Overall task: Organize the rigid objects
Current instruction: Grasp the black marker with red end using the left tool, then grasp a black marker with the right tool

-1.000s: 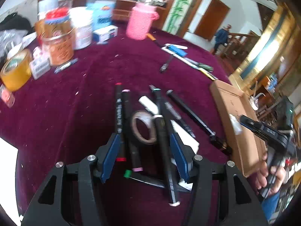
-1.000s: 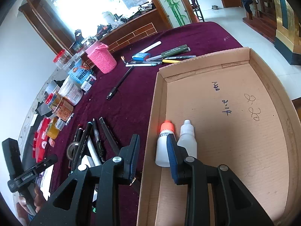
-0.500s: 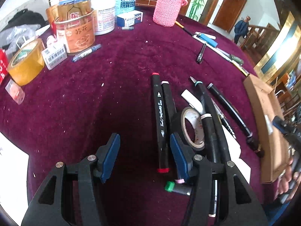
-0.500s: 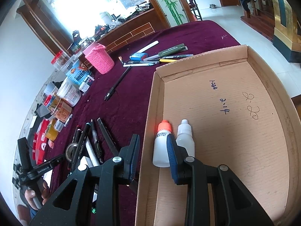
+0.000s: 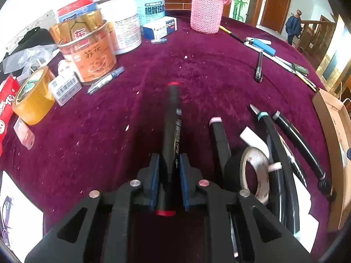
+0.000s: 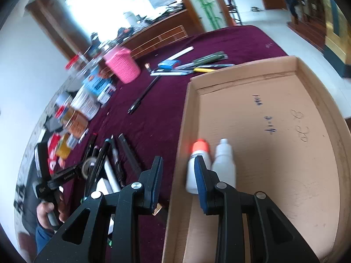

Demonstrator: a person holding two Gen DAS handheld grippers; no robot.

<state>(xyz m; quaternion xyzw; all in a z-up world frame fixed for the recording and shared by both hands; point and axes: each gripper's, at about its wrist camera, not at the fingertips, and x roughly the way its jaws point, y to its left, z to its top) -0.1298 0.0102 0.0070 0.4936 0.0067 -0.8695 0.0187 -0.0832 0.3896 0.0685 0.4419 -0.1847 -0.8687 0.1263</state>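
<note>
Left wrist view: the left gripper (image 5: 168,175) is closed on the red-capped black marker (image 5: 172,131), the blue pads pinching its barrel near the rear cap, so most of the length sticks out ahead of the gripper over the maroon worktop (image 5: 98,135). Just to the gripper's right lie the other markers (image 5: 219,140) and a tape roll (image 5: 254,173); the cardboard tray (image 5: 329,118) sits further right, at the frame edge.

Gripped this far back, the marker will likely droop or swivel if swung fast. Best to lift straight up until the front tip clears the cloth, keep the squeeze steady, then carry it right in a flat arc, passing above the tape roll rather than through the pile. Lower it lengthwise along the tray floor before letting go.

In the right wrist view, the right gripper (image 6: 178,182) is wide open and holds nothing, straddling the near wall of the tray (image 6: 274,153), with an orange-capped bottle (image 6: 193,171) and a white bottle (image 6: 223,166) standing just past its right finger. Set the marker clear of those two so neither is knocked over
</note>
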